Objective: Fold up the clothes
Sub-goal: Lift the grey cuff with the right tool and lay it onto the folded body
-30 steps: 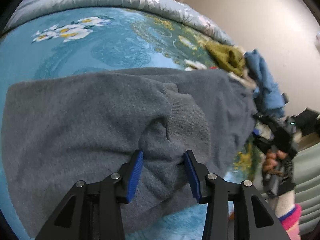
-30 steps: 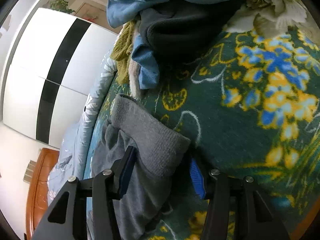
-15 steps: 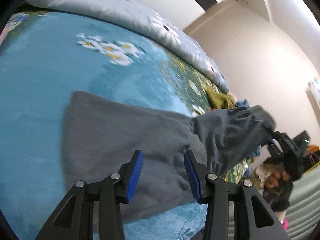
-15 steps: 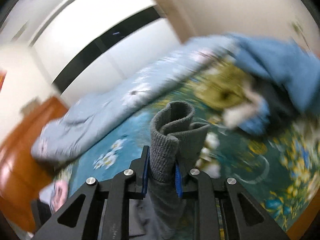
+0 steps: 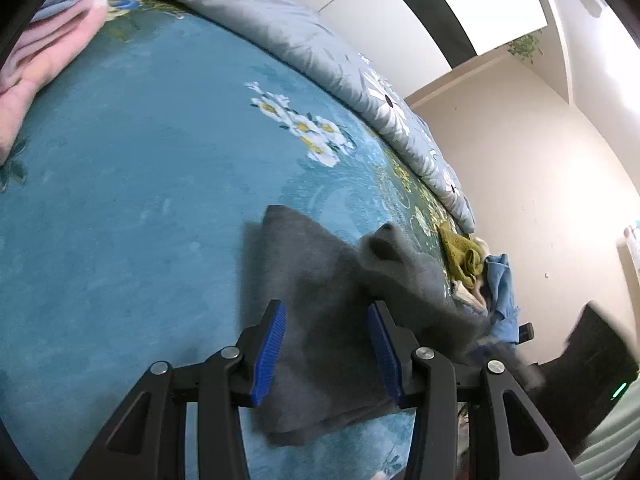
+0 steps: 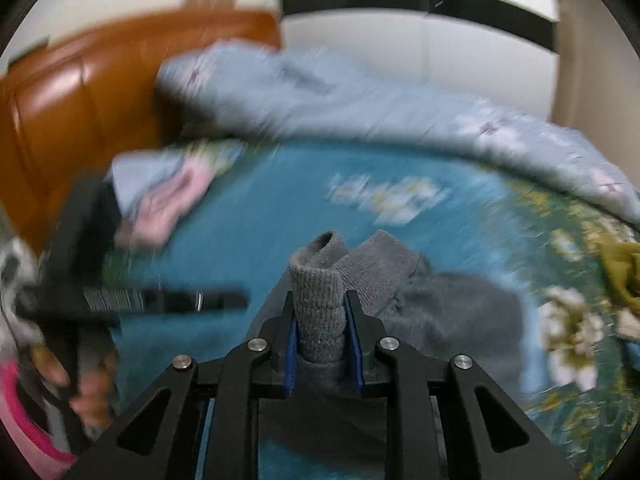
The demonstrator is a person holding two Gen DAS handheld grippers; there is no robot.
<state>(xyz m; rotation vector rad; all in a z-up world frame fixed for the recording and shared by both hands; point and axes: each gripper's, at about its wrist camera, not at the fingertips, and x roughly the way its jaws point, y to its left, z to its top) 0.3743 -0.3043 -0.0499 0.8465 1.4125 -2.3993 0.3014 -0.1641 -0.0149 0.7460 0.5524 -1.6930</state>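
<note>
Sweater [image 5: 320, 320] is the grey knit the fold concerns: its body lies on the teal bedspread [image 5: 120, 240], and one ribbed cuff [image 6: 318, 304] stands pinched between the jaws of the right gripper [image 6: 320, 344], which are closed down to the cuff's thickness. The sleeve rises from the body to that grip, so the hold is on a narrow roll of knit; if it slips out mid-carry, the sleeve would likely drop in a heap short of where the fold wants it. The right view is smeared by motion, and a fast swing could also drag the body along and rumple what lies flat. The left gripper [image 5: 328, 352] hovers over the near part of the body with its jaws spread wide and nothing between them; unless it pins the cloth, there seems little to stop such sliding. Further off, a pile of clothes [image 5: 480, 268] sits close by the sweater's far side, near enough that a sweeping sleeve might snag it. Folded pink cloth [image 5: 44, 56] and the quilt [image 5: 304, 40] lie well clear.
</note>
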